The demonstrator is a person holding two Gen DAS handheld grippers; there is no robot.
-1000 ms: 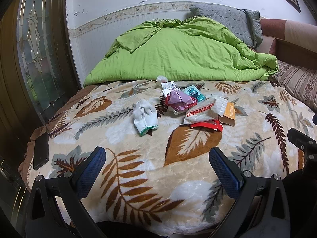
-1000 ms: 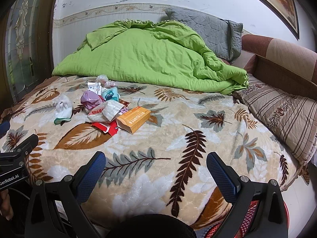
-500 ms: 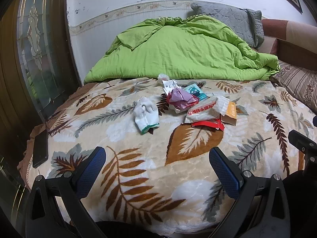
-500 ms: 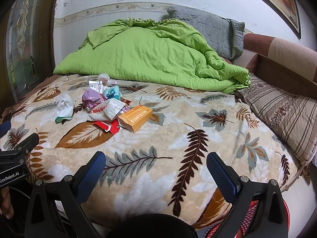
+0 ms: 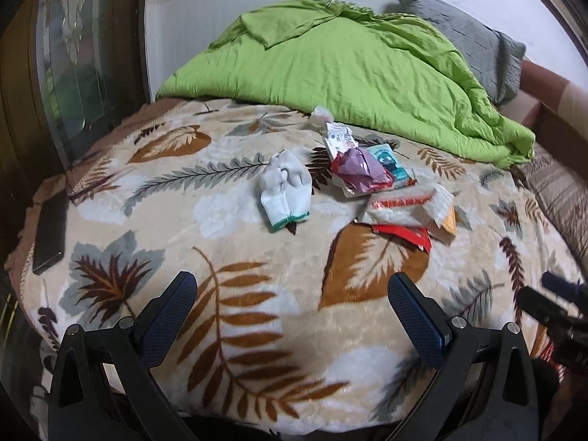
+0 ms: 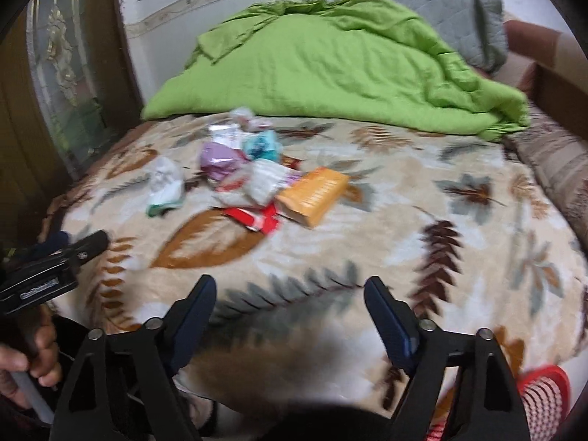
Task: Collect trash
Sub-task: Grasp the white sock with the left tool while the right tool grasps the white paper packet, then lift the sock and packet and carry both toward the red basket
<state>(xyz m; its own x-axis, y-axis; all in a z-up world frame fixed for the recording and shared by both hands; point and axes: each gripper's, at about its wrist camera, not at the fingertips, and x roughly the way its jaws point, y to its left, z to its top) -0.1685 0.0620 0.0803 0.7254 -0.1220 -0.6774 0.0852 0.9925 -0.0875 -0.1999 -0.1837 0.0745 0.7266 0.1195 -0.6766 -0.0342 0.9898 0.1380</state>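
Observation:
A heap of trash lies mid-bed on a leaf-patterned blanket [image 5: 294, 275]: a purple wrapper [image 5: 362, 169], a white snack bag with red print [image 5: 408, 204], a red wrapper [image 5: 408, 235] and an orange box [image 6: 316, 193]. A white glove with a green cuff [image 5: 284, 191] lies left of the heap. My left gripper [image 5: 292, 312] hovers open over the near blanket, well short of the heap. My right gripper [image 6: 290, 307] also hangs short of the trash; its jaws are closing with nothing between them.
A green quilt [image 5: 349, 66] and grey pillow [image 5: 474, 44] fill the back of the bed. A dark phone [image 5: 49, 235] lies at the left edge. A red mesh basket [image 6: 544, 400] stands below the bed's near right corner. A glass-panelled door [image 5: 70, 55] is left.
Both grippers moved toward the bed and tilted down, so the trash heap appears larger. The right gripper's jaws have narrowed. Nothing on the bed has moved.

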